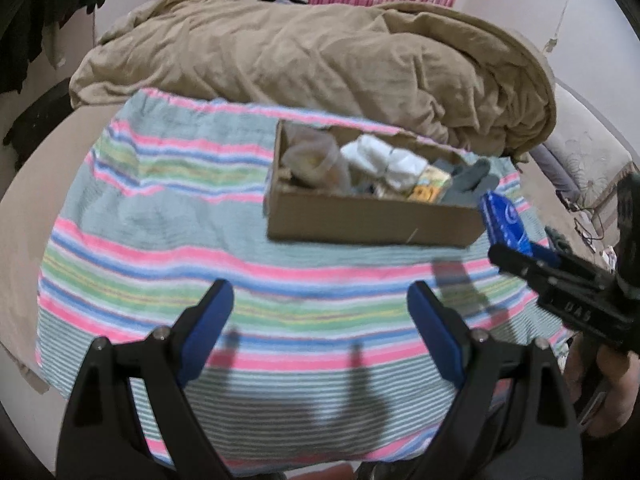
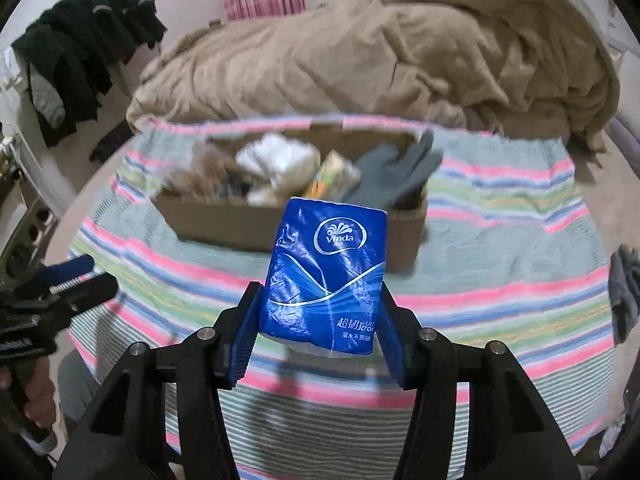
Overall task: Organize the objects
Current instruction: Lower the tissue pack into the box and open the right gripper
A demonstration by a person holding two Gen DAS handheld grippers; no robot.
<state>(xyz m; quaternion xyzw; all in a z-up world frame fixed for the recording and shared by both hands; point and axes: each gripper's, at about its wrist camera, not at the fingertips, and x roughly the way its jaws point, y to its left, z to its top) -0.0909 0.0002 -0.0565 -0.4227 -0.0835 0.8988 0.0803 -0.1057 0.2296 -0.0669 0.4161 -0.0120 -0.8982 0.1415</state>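
Observation:
My right gripper (image 2: pixel 318 292) is shut on a blue Vinda tissue pack (image 2: pixel 326 268) and holds it above the striped cloth, in front of the cardboard box (image 2: pixel 224 222). The pack also shows in the left wrist view (image 1: pixel 502 220), by the box's right front corner (image 1: pixel 372 220). The box holds white socks (image 1: pixel 384 160), grey gloves (image 1: pixel 470 180), a yellow packet (image 1: pixel 430 184) and other blurred items. My left gripper (image 1: pixel 322 304) is open and empty over the striped cloth, short of the box. It shows at the left edge of the right wrist view (image 2: pixel 76 276).
A striped cloth (image 1: pixel 160 216) covers the bed under the box. A crumpled tan blanket (image 1: pixel 320 60) lies behind the box. Dark clothes (image 2: pixel 84 48) hang at the left. A grey item (image 2: pixel 624 288) lies at the cloth's right edge.

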